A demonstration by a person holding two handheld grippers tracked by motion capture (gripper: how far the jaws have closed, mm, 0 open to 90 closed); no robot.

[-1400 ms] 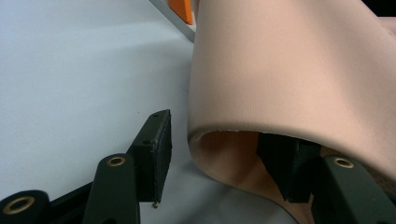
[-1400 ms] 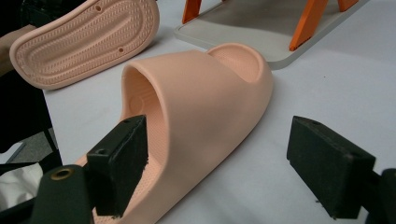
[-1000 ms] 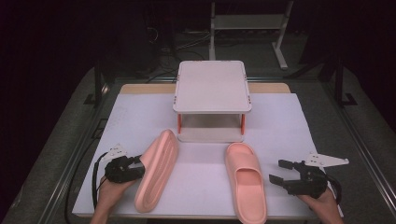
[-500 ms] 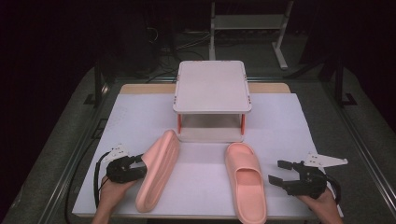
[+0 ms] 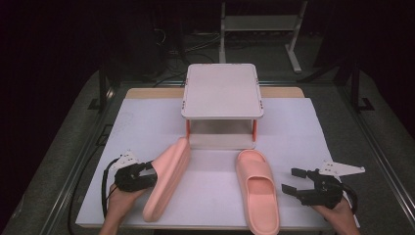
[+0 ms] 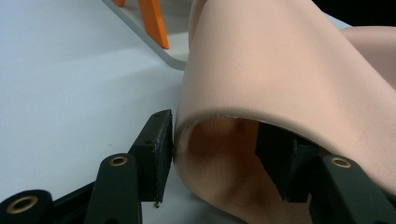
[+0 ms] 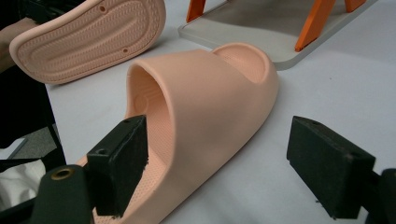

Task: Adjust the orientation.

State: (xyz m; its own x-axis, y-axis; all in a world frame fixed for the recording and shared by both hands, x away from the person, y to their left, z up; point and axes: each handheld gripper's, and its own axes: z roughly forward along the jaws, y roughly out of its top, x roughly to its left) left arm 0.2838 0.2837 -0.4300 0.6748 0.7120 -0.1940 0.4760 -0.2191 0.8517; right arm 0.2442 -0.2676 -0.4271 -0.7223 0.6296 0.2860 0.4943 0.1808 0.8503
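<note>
Two pink slide slippers lie on the white table cover [image 5: 303,127]. The left slipper [image 5: 166,181] is tipped up on its side, sole facing right. My left gripper [image 5: 149,174] is shut on its strap: in the left gripper view one jaw presses the strap's outside [image 6: 280,60] and the other sits inside the opening. The right slipper [image 5: 257,191] lies flat, toe toward the shelf. My right gripper [image 5: 289,181] stands open just right of it, jaws wide and holding nothing. In the right gripper view [image 7: 224,163] that slipper [image 7: 210,93] is close ahead, with the other slipper's ribbed sole [image 7: 88,37] beyond.
A small two-tier shelf [image 5: 222,90] with orange legs stands at the back middle, its lower board [image 7: 261,23] just beyond the slippers' toes. The table's front edge runs close under both hands. Dark floor and metal frames surround the table.
The left gripper and its slipper have edged very slightly to the right. The right gripper and right slipper have not moved.
</note>
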